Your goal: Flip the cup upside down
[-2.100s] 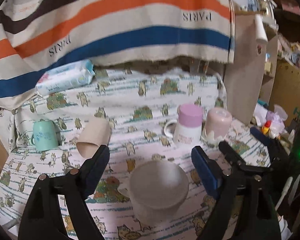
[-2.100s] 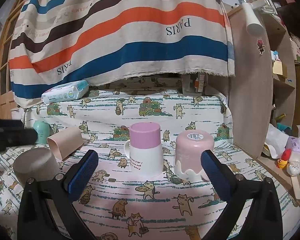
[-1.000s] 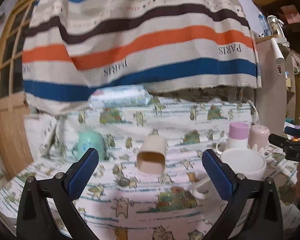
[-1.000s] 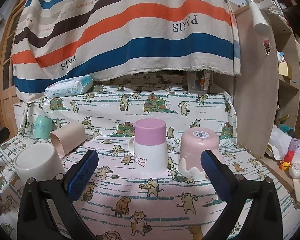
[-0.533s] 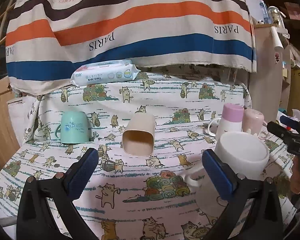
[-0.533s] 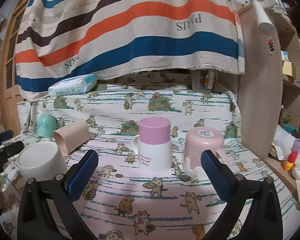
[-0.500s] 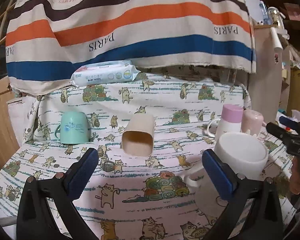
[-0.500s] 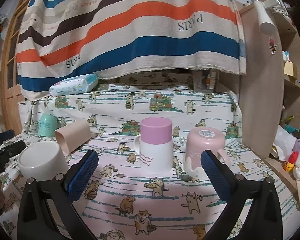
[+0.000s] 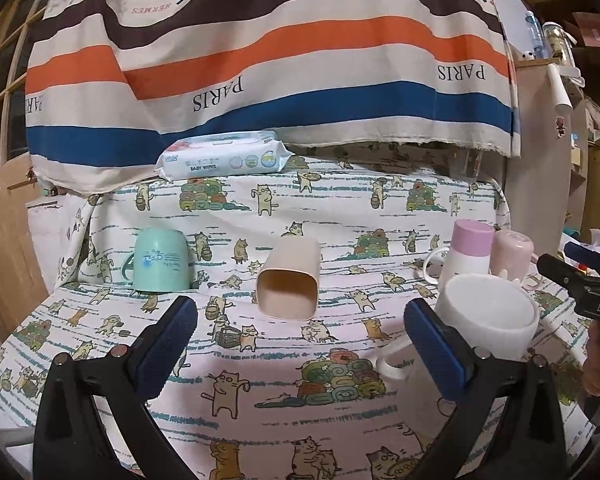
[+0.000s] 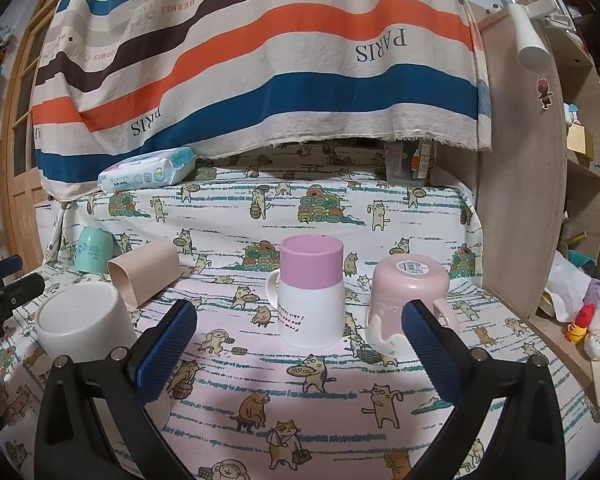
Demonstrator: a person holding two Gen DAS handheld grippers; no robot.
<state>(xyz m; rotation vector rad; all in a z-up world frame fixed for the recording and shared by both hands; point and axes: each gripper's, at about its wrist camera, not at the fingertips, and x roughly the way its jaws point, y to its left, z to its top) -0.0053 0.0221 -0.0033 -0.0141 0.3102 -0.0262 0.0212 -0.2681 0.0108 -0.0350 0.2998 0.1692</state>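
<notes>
Your left claw [image 9: 298, 312] has pulled up and back from the white mug [image 9: 488, 316]. Two seconds ago it hung right over that mug; now the mug stands free on the table [image 9: 260, 412], near and to the right of the claw, touching neither pad. It looks to be base-up with its handle low, so that flip seems done.

Both claws are spread wide and hold nothing. The right claw [image 10: 300, 312] hovers in front of the pink-and-white mug [image 10: 312, 292] and the pink cup [image 10: 408, 296], which are both already upside down, as is the green cup [image 9: 160, 260] at the far left.

The beige cup [image 9: 288, 280] lies on its side in the middle, its mouth facing you. Your left claw now points straight at it, so it is probably the next one to flip.
</notes>
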